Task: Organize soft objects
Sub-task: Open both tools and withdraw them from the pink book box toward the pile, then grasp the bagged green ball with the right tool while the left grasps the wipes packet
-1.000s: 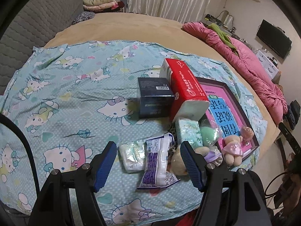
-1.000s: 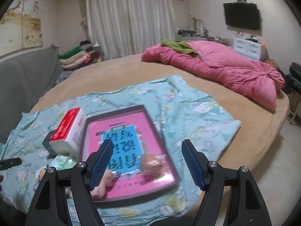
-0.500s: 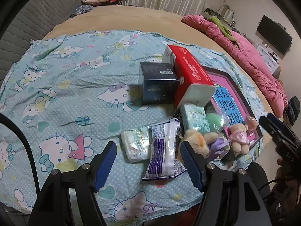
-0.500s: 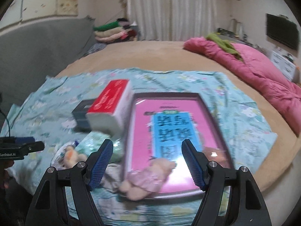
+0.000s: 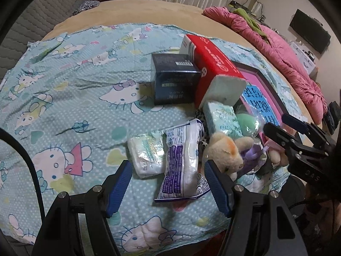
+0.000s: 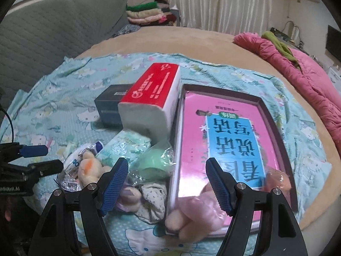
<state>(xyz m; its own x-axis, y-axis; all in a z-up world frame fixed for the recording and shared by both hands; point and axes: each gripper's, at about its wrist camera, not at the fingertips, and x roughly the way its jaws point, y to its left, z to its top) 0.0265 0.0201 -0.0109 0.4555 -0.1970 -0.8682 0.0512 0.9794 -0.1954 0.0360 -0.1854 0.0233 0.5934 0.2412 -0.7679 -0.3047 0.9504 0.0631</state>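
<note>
Both claws stand wide open and empty. The left claw hovers over a white-and-purple soft packet lying on the cartoon-cat sheet spread on the bed, beside a cream plush bear. The right claw hangs above a pink-dressed plush doll at the near edge of the pink book.

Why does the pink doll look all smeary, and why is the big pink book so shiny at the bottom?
Right wrist view: the pink doll is smeared by motion blur, and room light glares off the glossy pink book near its lower edge. Left wrist view: sharper, the purple-and-white packet shows crisp print; the fisheye lens bends the bed's edge into a curve in both.
</note>
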